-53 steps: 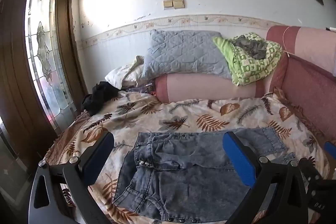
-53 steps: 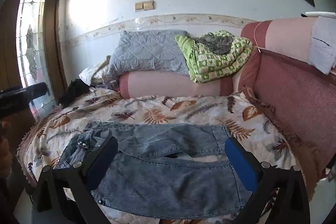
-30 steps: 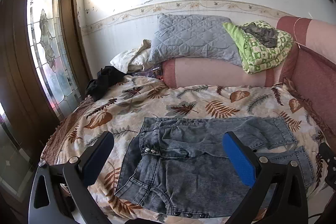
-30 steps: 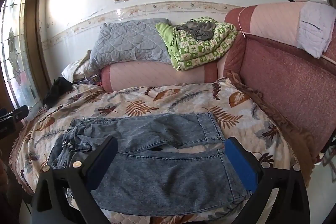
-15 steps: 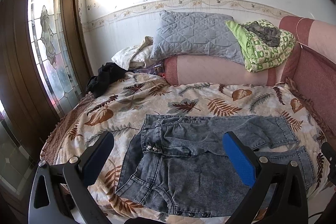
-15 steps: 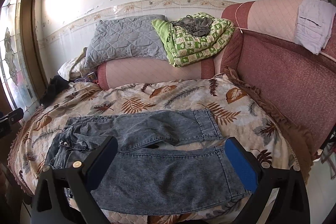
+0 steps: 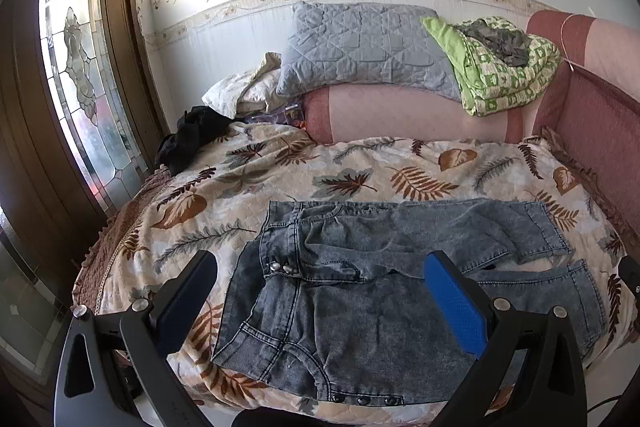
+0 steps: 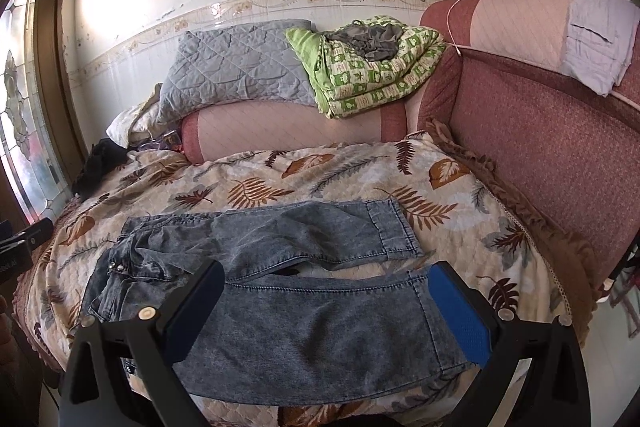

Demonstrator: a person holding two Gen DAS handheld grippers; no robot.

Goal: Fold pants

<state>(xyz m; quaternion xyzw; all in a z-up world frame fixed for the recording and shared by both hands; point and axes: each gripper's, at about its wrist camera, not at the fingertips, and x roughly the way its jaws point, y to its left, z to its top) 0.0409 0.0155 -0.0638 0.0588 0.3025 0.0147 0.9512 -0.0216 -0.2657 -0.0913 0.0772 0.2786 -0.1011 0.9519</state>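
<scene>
A pair of grey-blue denim pants (image 7: 360,291) lies spread flat on the leaf-patterned bedspread (image 7: 360,171), waist to the left, both legs running right, side by side. It also shows in the right wrist view (image 8: 304,307). My left gripper (image 7: 320,307) is open and empty, held above the waist end near the bed's front edge. My right gripper (image 8: 324,307) is open and empty, held above the near leg. Neither touches the pants.
A grey quilted pillow (image 7: 360,47) and a green folded blanket (image 7: 500,67) rest on a pink bolster (image 7: 400,115) at the back. Black clothing (image 7: 188,139) lies at the back left. A red padded sofa side (image 8: 540,147) bounds the right. A glass door (image 7: 76,67) stands left.
Both grippers have risen and pulled back a little, so more of the pants and bed shows. The pants have not moved. Both grippers stay open.
</scene>
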